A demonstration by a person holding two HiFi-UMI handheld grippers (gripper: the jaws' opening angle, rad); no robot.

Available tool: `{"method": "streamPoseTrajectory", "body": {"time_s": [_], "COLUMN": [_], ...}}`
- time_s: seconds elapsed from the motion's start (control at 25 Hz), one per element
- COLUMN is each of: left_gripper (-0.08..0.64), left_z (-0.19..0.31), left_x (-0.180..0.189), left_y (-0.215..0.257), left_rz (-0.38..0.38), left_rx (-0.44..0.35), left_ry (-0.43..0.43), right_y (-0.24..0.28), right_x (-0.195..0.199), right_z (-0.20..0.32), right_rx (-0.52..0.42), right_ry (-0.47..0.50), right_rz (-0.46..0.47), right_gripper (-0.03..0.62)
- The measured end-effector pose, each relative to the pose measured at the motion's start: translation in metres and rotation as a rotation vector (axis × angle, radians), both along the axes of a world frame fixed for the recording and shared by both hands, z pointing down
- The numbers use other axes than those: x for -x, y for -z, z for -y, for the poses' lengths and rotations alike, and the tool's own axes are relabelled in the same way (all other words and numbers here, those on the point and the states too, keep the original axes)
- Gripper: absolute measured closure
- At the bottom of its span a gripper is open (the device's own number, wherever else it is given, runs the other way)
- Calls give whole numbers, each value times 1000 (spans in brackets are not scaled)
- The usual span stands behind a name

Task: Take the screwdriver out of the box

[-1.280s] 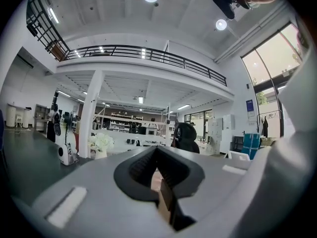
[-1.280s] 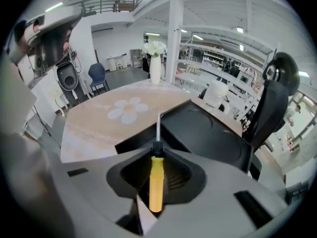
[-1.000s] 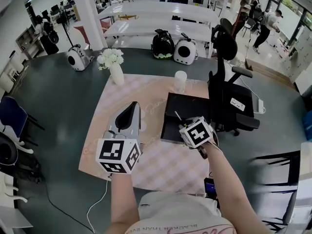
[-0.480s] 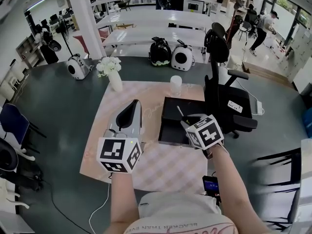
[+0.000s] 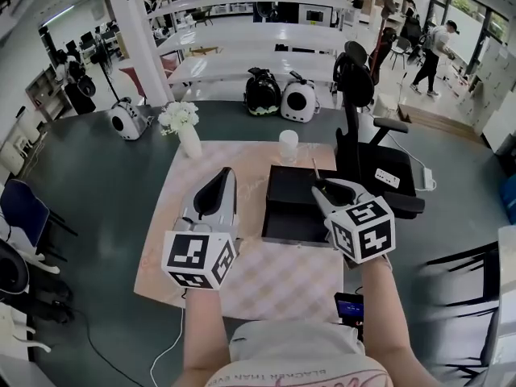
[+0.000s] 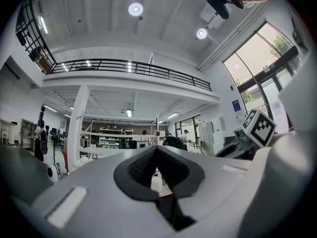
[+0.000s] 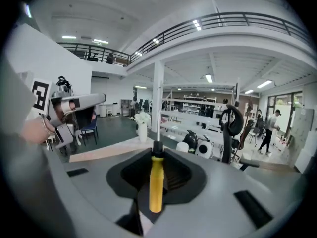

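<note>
Head view: screwdriver [image 5: 315,169] held above box [image 5: 292,204].

Bare checked mat [image 5: 274,280] lies open to you in front of the black box [image 5: 298,208], and a strip runs between the box and your left gripper [image 5: 223,174]. An office chair [image 5: 355,83] crowds the box's right side, a white cup [image 5: 288,146] stands just behind it, and a flower vase [image 5: 189,139] holds the mat's far left corner.

Both forearms are reaching forward. The left gripper [image 5: 219,177] is pointing level, jaws together and empty; the right gripper [image 5: 324,186] is tilting slightly downward, clamping the screwdriver [image 7: 156,181].
</note>
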State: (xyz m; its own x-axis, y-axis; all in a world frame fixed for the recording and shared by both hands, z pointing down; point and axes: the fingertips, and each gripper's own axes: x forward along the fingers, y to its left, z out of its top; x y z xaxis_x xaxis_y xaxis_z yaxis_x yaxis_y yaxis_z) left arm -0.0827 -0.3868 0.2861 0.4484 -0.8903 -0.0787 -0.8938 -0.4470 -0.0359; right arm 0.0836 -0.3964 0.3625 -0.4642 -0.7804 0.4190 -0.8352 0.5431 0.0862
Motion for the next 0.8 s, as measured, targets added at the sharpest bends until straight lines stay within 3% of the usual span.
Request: {"method": "streamPoseTrajectory", "body": {"time_s": [0.44, 0.8], "left_gripper": [551, 549], "left_z": [-1, -5], "left_x": [-9, -14], "left_y": [21, 47], "left_rz": [2, -2], "left_rx": [-58, -124], "left_ry": [-16, -11], "right_y": [75, 112], "right_x": [-24, -42], "right_z": [-25, -37], "right_rx": [-252, -367], "right_ry": [-65, -112], "right_rz": [83, 83], "right_gripper": [509, 509]}}
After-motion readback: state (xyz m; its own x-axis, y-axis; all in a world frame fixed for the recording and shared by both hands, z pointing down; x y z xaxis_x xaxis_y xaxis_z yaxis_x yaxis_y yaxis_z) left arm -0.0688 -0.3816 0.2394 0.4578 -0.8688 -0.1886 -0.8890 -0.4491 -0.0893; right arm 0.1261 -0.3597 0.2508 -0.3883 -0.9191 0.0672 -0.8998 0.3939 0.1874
